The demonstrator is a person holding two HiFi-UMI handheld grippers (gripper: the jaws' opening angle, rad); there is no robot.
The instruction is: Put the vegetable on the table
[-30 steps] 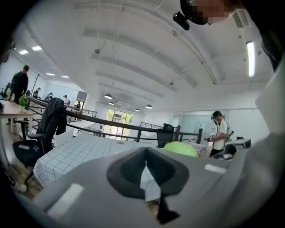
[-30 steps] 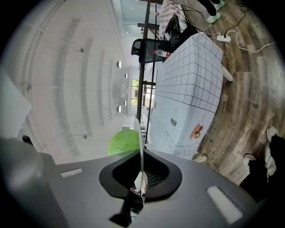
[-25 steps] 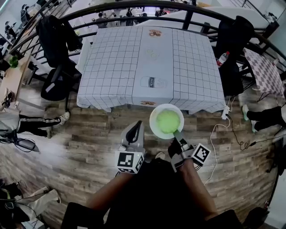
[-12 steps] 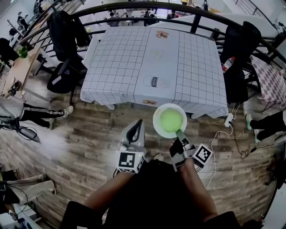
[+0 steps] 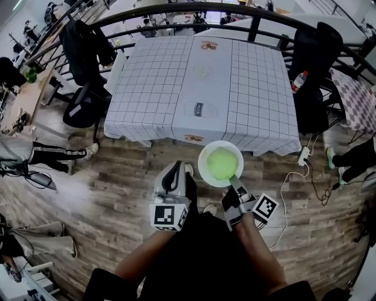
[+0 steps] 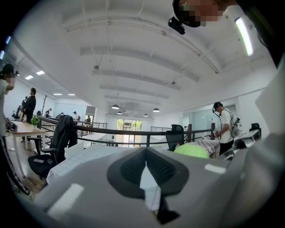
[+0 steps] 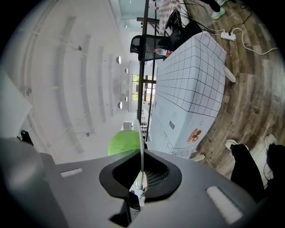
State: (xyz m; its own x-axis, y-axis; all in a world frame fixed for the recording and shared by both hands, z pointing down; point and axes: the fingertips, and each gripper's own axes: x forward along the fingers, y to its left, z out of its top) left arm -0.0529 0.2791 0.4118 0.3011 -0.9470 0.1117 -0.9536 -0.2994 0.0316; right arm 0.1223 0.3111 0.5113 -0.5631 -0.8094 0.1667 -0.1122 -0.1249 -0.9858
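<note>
Pinching the plate (image 5: 203, 154) rim, the right gripper (image 5: 234, 179) is holding the vegetable (image 5: 221, 163) level, presumably against rolling; the left gripper (image 5: 174, 171) is hanging closed, empty.

Clearance at table (image 5: 194, 88): near edge open from floor (image 5: 117, 188).
Left chair (image 5: 82, 109) and right chair (image 5: 314, 53) flank it; railing (image 5: 176, 10) behind; bottle (image 5: 295, 81) near right edge; held plate (image 5: 201, 160) hangs just before near edge.

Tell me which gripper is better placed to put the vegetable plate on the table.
Right. The right gripper is shut on the rim of the plate bearing the vegetable, close to the table; the left gripper is shut, holding nothing.
</note>
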